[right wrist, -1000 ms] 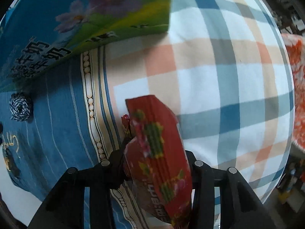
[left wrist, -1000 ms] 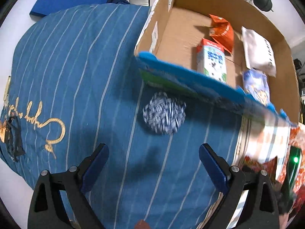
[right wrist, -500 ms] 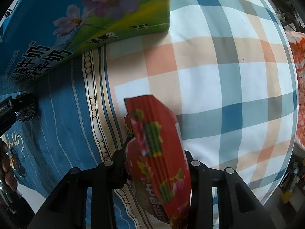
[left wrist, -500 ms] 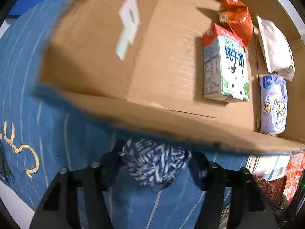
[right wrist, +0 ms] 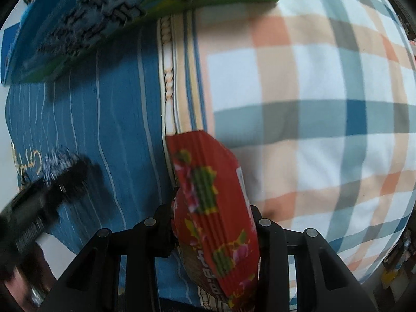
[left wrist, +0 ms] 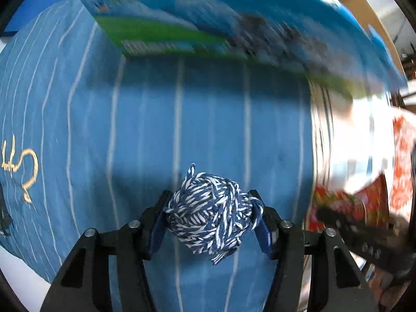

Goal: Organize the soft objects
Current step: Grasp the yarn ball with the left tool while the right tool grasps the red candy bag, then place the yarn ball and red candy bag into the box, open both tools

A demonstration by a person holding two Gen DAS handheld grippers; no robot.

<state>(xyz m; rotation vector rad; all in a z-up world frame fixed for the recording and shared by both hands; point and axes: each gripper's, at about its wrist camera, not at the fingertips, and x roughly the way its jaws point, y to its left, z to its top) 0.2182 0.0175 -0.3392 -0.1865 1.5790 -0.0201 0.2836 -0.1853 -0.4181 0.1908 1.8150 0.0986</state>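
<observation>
My left gripper (left wrist: 212,214) is shut on a blue-and-white yarn ball (left wrist: 210,215) and holds it over the blue striped bedspread (left wrist: 130,135), in front of the cardboard box's blue-and-green printed wall (left wrist: 208,26). My right gripper (right wrist: 213,223) is shut on a red snack packet (right wrist: 215,208) with green and pink print, held above the seam between blue cloth and checked cloth (right wrist: 312,104). In the right wrist view the left gripper (right wrist: 52,179) with the yarn shows blurred at left. In the left wrist view the red packet (left wrist: 351,202) shows at right.
The box wall (right wrist: 104,13) fills the top of both views; its inside is hidden now. The bedspread has gold embroidery (left wrist: 23,166) at its left edge. Red patterned cloth (left wrist: 401,156) lies at far right.
My left gripper closed on the yarn ball, lifted it, and pulled back from the box. The right gripper keeps the red packet and has shifted slightly towards the box.
</observation>
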